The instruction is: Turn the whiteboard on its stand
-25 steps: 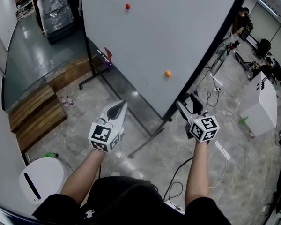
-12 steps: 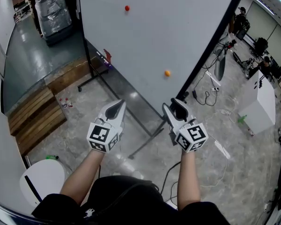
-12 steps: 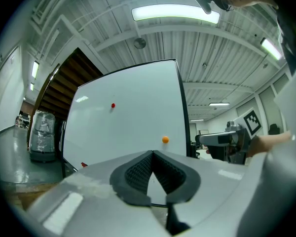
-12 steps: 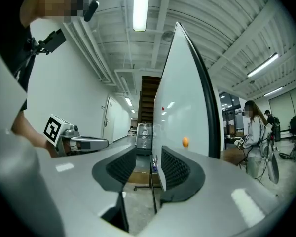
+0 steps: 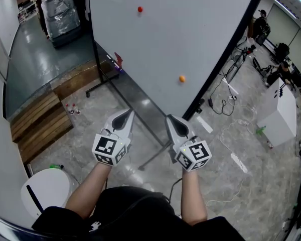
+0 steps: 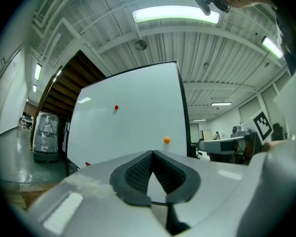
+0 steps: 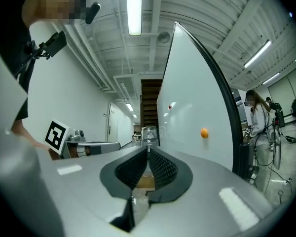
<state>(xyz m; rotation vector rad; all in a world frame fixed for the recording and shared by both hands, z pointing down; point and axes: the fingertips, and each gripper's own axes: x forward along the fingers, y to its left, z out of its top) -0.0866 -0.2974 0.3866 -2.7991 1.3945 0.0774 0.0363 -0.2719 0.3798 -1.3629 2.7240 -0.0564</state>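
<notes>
The whiteboard [image 5: 180, 44] stands tilted on its black stand [image 5: 155, 152], with a red magnet [image 5: 140, 9] and an orange magnet [image 5: 181, 79] on its face. Both grippers hang side by side below its lower edge, touching nothing. My left gripper [image 5: 126, 113] is shut and empty. My right gripper [image 5: 171, 118] is closing, its tips meeting with nothing between them. In the left gripper view the whiteboard [image 6: 128, 127] fills the middle beyond the left gripper [image 6: 152, 153]. In the right gripper view the whiteboard [image 7: 192, 127] rises edge-on to the right of the right gripper [image 7: 148, 149].
A wooden pallet [image 5: 37, 119] and a white bin [image 5: 42, 190] lie to the left. A wrapped load [image 5: 60, 9] stands at the back left. Cables [image 5: 226, 104] trail over the floor on the right, near a white cabinet [image 5: 281, 109]. People [image 5: 261, 19] work at the far right.
My right gripper has moved left, away from the board's black right edge, and its jaws have gone from wide open to closed. The left gripper has barely moved.
</notes>
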